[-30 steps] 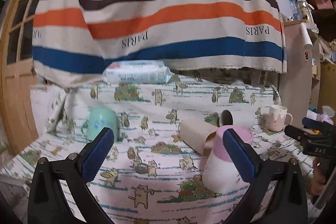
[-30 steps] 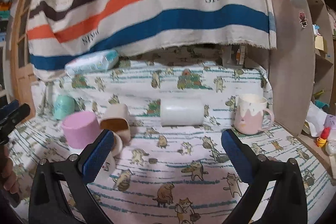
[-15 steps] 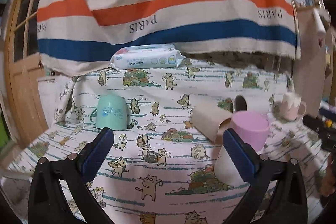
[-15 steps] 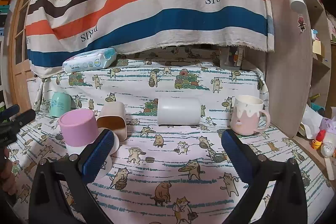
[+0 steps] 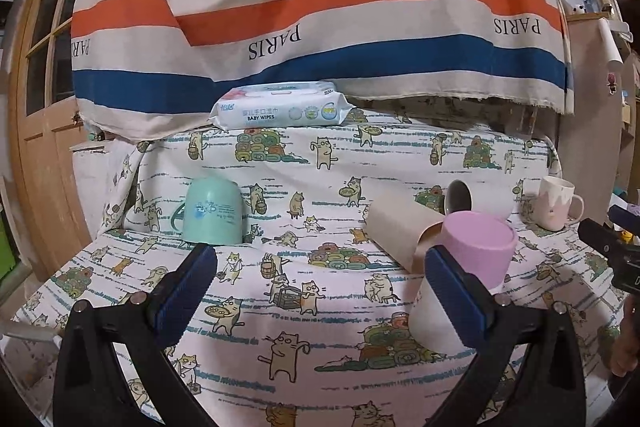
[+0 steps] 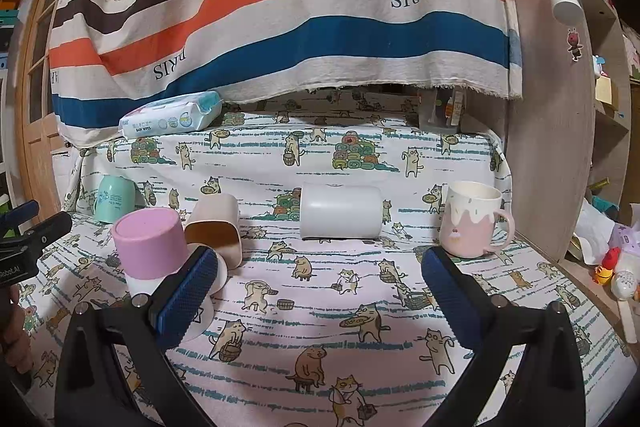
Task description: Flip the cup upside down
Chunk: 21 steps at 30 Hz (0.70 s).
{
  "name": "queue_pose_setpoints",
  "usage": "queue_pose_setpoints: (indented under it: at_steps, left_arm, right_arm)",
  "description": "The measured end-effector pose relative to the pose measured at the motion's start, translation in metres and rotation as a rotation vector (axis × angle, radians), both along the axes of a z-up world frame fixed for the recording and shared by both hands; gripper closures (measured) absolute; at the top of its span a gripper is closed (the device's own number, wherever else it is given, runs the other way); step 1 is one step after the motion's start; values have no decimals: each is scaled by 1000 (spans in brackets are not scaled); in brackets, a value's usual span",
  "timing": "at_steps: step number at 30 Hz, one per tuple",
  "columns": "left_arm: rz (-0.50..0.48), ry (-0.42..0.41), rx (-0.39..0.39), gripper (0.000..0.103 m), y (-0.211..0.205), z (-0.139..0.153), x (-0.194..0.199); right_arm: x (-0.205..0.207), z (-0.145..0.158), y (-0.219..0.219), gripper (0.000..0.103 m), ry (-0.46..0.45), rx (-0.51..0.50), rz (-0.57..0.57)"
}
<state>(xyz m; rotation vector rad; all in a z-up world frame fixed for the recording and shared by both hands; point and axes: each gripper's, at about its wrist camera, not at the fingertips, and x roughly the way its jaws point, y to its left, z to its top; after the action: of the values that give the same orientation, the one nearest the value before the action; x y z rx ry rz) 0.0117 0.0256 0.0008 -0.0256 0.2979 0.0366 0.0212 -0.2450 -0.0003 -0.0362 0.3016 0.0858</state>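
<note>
Cups crowd a table draped in a cat-print cloth [image 6: 320, 307]. Both grippers hang above it with jaws spread wide and nothing between them: the left gripper [image 5: 320, 291] faces the mint cup [image 5: 212, 211], which stands upside down near the back left, and the right gripper [image 6: 316, 291] faces open cloth. The pink-and-white cup [image 6: 154, 251] stands inverted, pink base up, just behind the right gripper's left finger; in the left wrist view it sits behind that gripper's right finger. Close behind it a beige cup [image 6: 214, 223] lies on its side, brown inside facing the camera. A white cup [image 6: 340, 211] lies on its side at centre, well apart from an upright pink-glazed mug [image 6: 472, 219] at the right edge. A pack marked "BABY WIPES" [image 5: 282, 111] rests on the raised ledge behind. Above hangs a striped fabric [image 5: 320, 7] printed "PARIS" and "HERMES". A wooden door [image 5: 40, 87] stands at left, shelving [image 6: 600, 87] at right.
</note>
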Motion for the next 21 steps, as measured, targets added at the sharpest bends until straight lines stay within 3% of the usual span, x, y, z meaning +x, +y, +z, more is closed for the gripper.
queue_pose_setpoints:
  at_steps: [21]
  left_arm:
    - [5,-1,1,0,2,0,0]
  right_arm:
    - [0,-1,0,0,0,-1,6]
